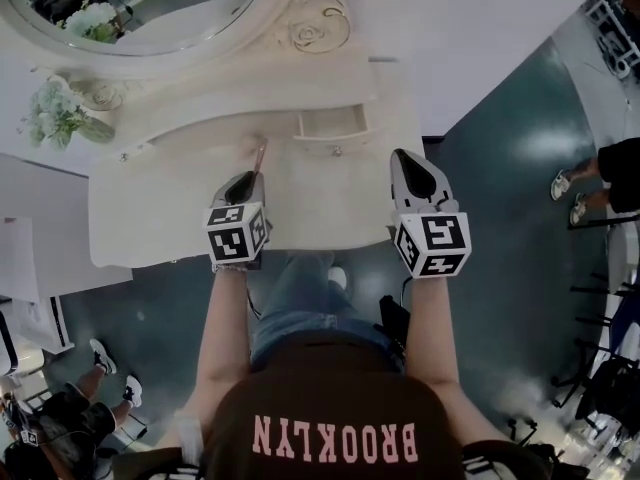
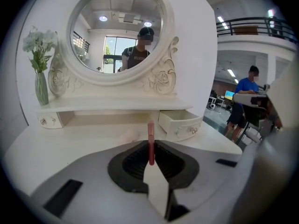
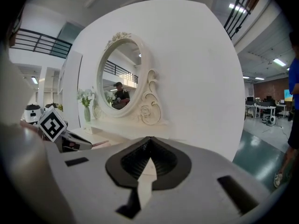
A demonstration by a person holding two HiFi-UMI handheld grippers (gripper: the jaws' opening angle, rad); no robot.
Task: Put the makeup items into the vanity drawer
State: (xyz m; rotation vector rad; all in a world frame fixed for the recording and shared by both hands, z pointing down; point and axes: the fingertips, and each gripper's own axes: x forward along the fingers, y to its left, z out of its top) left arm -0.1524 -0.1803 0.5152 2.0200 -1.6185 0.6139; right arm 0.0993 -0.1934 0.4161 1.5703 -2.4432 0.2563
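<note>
**Pink slim makeup stick [image 2: 151, 130] in the left claw [image 2: 151, 149]**

Its jaws clamp the stick over the cream table [image 1: 170, 230], near the small open cream drawer [image 2: 180, 123]. Beside it the right claw [image 3: 148, 142] is pressed together, empty.

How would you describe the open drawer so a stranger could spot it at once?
Start at the round mirror on the white vanity. Under its shelf, at the right end, sits the open drawer. Unlike the closed drawer at the left end below the vase, it is pulled out.
</note>
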